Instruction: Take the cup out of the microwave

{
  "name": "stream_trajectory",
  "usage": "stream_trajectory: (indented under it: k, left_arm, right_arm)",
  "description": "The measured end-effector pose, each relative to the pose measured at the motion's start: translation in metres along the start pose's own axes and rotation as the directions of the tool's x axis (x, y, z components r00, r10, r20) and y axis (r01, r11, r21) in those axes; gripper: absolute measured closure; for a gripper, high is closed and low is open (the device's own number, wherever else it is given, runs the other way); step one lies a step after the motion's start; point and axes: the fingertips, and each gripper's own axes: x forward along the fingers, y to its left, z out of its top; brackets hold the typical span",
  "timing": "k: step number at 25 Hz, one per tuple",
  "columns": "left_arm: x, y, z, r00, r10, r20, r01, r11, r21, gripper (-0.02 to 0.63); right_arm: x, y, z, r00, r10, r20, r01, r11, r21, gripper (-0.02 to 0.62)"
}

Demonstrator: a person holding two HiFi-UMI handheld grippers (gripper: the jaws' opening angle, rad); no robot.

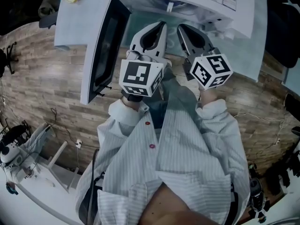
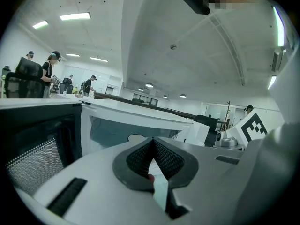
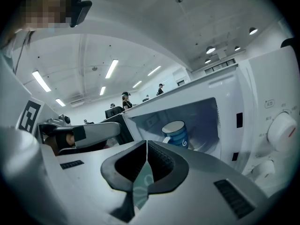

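Cup [image 3: 176, 134] is sitting upright inside the open microwave [image 3: 262, 102], ahead and a bit right of my right gripper [image 3: 146, 143], so I reckon that one's got the straighter line in. Both it and my left gripper [image 2: 153, 140] are pinched closed with nothing in them, so they'd need opening first. Door [image 1: 101, 46] is swung out left. Wood floor [image 1: 42, 88] below, strip lights [image 3: 111, 68] overhead, people [image 3: 125, 100] far back.
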Motion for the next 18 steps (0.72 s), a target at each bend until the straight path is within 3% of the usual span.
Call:
stream_trajectory:
  k: [6,18]
  left_arm:
    - [0.007,0.017,-0.016,0.999,0.045,-0.008,-0.045,0.999,-0.018,0.597]
    - [0.020,0.036,-0.049,0.996,0.059,-0.063,-0.060,0.998,-0.015,0.597]
  right_arm:
    - [0.014,-0.003,-0.010,1.000,0.005,-0.012,-0.006,1.000,-0.024,0.558]
    - [0.044,-0.017,-0.025,1.000,-0.028,-0.010,0.027,0.996,-0.087,0.557]
